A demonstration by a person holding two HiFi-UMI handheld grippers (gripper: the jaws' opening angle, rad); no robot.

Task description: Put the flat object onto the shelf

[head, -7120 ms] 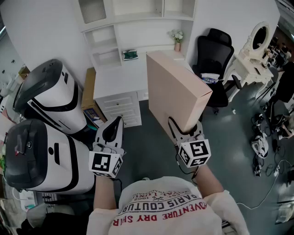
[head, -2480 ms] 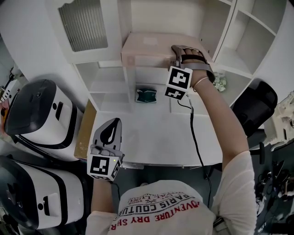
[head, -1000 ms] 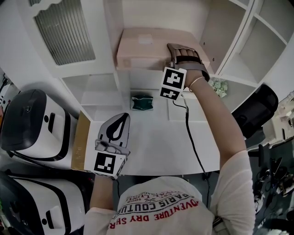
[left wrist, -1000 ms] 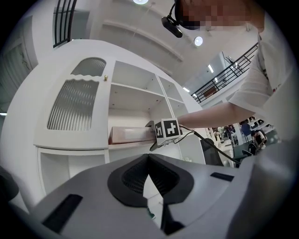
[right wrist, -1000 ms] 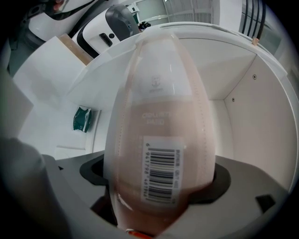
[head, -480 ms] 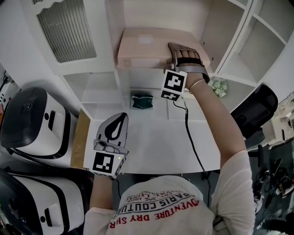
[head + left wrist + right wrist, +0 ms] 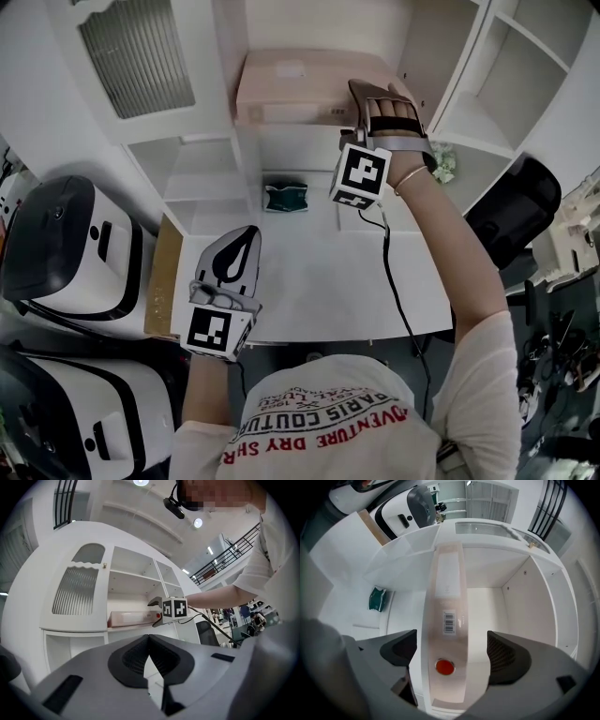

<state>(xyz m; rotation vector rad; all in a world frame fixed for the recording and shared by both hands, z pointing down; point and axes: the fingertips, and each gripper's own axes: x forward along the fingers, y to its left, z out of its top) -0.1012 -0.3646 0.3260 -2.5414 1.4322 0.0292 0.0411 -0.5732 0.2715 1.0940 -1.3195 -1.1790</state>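
The flat beige box (image 7: 291, 82) lies on an upper shelf (image 7: 417, 47) of the white wall unit. In the right gripper view its near edge (image 7: 446, 620) shows a barcode and a red dot. My right gripper (image 7: 380, 103) is at the box's right end, open. Its jaws straddle the edge (image 7: 450, 651) with a small gap on each side. My left gripper (image 7: 230, 272) hangs low over the desk, shut and empty. In the left gripper view (image 7: 149, 641) the box (image 7: 131, 618) shows far ahead.
A green packet (image 7: 284, 198) lies on the white desk (image 7: 309, 272) under the shelf. Two big white machines (image 7: 66, 253) and a cardboard sheet (image 7: 161, 281) stand at the left. At the right are a black chair (image 7: 511, 211) and a small flower pot (image 7: 442, 167).
Seven seconds ago the right gripper carried the box upright over the floor. Now the box rests on the shelf. Over the last second the right hand barely shifted, and the left gripper stayed put.
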